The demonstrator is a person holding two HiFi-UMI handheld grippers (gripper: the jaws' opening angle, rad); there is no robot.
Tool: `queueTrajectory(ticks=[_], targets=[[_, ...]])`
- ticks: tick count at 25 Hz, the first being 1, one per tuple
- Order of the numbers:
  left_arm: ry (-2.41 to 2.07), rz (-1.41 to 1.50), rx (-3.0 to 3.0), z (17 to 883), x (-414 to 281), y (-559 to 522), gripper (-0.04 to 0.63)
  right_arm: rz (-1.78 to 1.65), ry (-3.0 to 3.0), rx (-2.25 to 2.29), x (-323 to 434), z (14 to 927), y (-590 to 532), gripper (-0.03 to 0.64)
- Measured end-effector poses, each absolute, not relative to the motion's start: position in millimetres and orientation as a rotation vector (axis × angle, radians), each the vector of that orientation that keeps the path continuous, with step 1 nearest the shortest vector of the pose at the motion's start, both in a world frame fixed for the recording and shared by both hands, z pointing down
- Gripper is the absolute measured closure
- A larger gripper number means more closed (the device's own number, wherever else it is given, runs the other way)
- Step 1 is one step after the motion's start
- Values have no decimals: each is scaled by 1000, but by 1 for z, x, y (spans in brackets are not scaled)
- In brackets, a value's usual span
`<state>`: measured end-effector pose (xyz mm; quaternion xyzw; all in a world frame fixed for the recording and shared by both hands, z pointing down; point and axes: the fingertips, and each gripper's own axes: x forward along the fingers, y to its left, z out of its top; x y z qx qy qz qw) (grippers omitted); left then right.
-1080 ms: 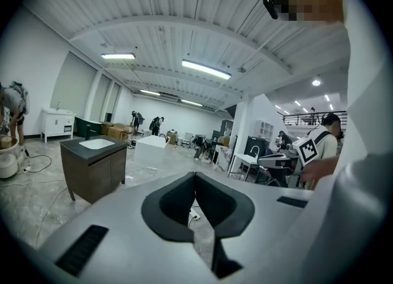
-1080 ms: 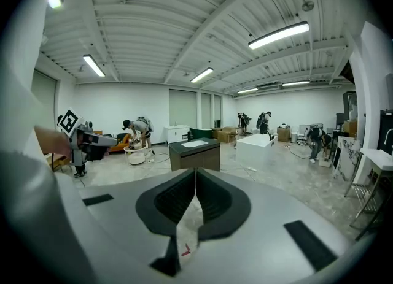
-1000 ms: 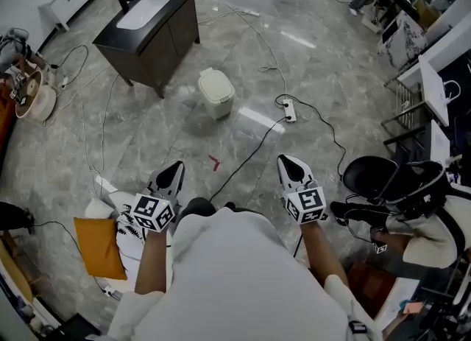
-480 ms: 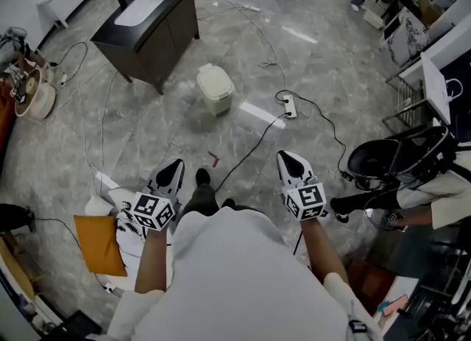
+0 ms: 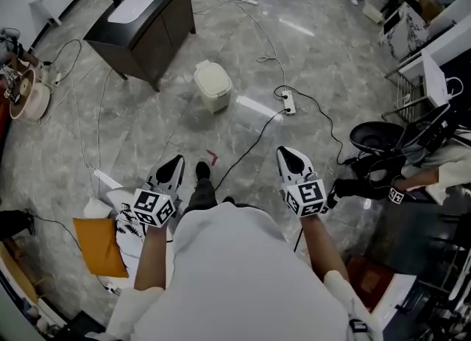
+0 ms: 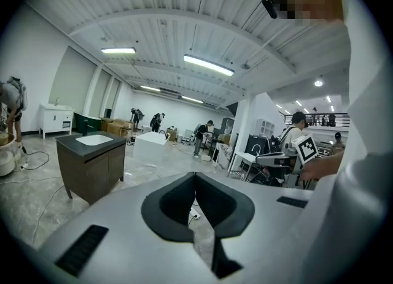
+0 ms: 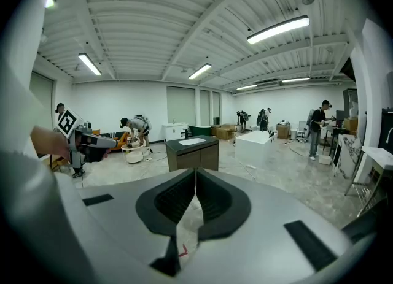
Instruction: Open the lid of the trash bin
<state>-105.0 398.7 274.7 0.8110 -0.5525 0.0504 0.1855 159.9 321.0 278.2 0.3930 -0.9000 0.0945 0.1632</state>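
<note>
While I stand well apart from the trash bin, no part of the opening is done; status per view follows.

1. Head view. Trash bin [image 5: 213, 89] sits on the floor [image 5: 147, 133] near the dark vanity cabinet [image 5: 144, 29], w/ its lid [image 5: 211, 74] down flat. Left gripper [image 5: 174, 167] and right gripper [image 5: 292, 157] are held out in front of me, well short of the bin. A power strip [image 5: 288, 102] and its cables lie just right of the bin; I judge them a trip risk on approach.

2. Left gripper view. Left gripper [image 6: 195, 176]: jaws clenched tip to tip, nothing btwn them. Cabinet [image 6: 92, 161] shows ahead-left. Bin not in view, likely masked by the gripper body.

3. Right gripper view. Right gripper [image 7: 195, 175]: jaws likewise pressed together, empty. Cabinet [image 7: 193, 152] shows straight ahead. Bin not in view.

4. Progress, est.: approach stage only. Remaining: close the gap to the bin, bring one gripper to the lid edge, raise the lid. Which gripper suits the lift I cannot tell from this pos.
</note>
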Motion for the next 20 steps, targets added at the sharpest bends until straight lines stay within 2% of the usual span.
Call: queueTrajectory(ticks=[20], targets=[[-1422, 197, 2338, 284, -179, 274, 577, 304, -2476, 1205, 86, 279, 221, 584]])
